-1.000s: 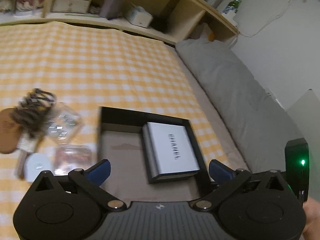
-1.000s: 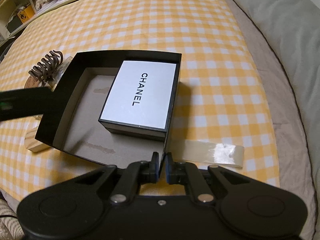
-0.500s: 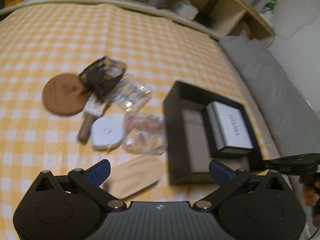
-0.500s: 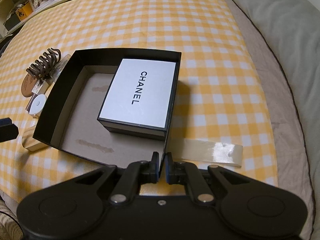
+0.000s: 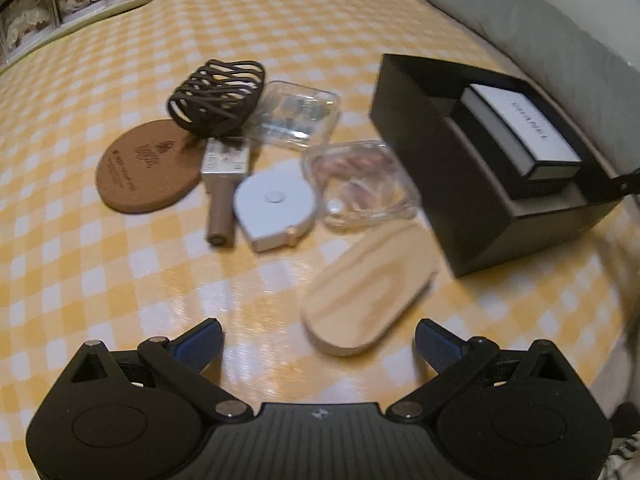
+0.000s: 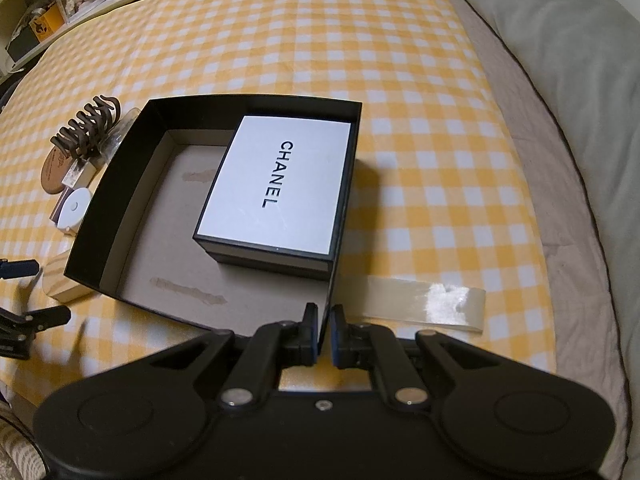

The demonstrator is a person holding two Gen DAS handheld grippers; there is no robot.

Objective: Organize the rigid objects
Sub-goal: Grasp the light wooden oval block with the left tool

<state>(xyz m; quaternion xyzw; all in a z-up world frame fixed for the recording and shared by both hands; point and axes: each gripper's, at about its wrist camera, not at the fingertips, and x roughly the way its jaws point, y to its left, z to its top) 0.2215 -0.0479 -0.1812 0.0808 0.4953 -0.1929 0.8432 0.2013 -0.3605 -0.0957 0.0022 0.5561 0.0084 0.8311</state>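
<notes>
One white box [image 6: 276, 184] lay in black box [image 6: 120, 208]; six items waited at its nine o'clock. Left gripper [image 5: 318, 338] gaped empty above wooden tray [image 5: 368, 284]; right gripper [image 6: 324, 330] pinched box wall.

Checkered bed cover [image 6: 400, 60] carries black box [image 6: 120, 200], coaster [image 5: 148, 164], tape strip [image 6: 432, 304].

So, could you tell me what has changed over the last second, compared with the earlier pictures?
The left gripper, open and empty, swung away from the black box and came down toward the wooden tray beside the loose items. The right gripper stayed clamped on the box's near wall. The white box inside has not moved.
</notes>
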